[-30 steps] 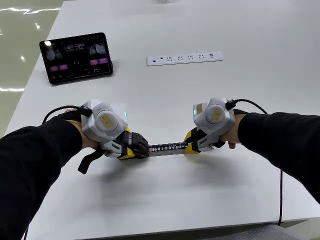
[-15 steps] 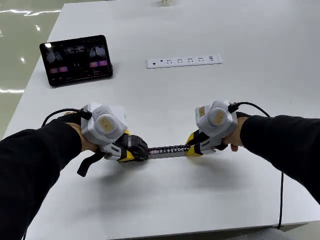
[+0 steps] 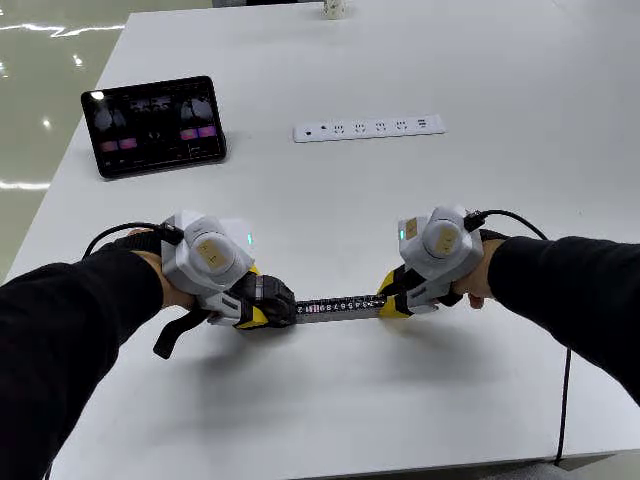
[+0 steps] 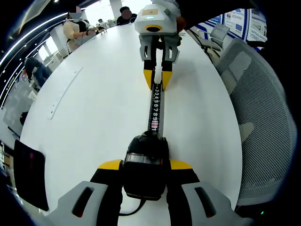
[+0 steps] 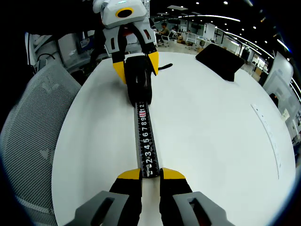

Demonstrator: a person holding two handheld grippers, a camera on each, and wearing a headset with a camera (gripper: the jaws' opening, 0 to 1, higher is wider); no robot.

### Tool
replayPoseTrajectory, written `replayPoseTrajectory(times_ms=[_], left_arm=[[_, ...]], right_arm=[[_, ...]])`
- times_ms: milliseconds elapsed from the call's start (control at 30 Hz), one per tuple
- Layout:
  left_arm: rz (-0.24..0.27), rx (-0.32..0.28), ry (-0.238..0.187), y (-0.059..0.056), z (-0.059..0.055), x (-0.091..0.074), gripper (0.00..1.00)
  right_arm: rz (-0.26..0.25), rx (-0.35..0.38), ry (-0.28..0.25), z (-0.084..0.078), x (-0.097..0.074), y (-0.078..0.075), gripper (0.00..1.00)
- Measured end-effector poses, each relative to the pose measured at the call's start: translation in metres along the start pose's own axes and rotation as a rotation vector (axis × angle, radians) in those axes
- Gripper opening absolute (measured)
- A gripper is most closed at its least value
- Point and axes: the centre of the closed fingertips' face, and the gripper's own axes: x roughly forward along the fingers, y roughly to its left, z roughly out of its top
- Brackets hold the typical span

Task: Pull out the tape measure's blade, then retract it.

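A black tape measure case (image 3: 268, 300) rests on the white table (image 3: 400, 400), and my left gripper (image 3: 252, 306) is shut on it. In the left gripper view the case (image 4: 146, 162) sits between the yellow-tipped jaws. A short stretch of numbered blade (image 3: 340, 304) runs right to my right gripper (image 3: 388, 303), which is shut on the blade's end. The right gripper view shows the blade (image 5: 145, 136) leading from its own jaws (image 5: 150, 175) to the case (image 5: 138, 80). The grippers face each other along the blade, low over the table.
A dark tablet (image 3: 153, 122) lies at the far left and a white power strip (image 3: 368, 127) at the far middle. A black cable (image 3: 565, 380) hangs over the table's front right edge. A grey mesh chair (image 4: 263, 117) stands beside the table.
The right gripper has moved a little to the right with the blade's end, so more blade is out. The left gripper and the case have stayed about in place.
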Motion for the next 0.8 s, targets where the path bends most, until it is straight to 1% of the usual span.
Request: replayPoseTrajectory(times_ms=[800], left_arm=[[0.004, -0.003, 0.002, 0.001, -0.003, 0.000, 0.30]], right_arm=[[0.000, 0.005, 0.011, -0.011, -0.005, -0.001, 0.10]])
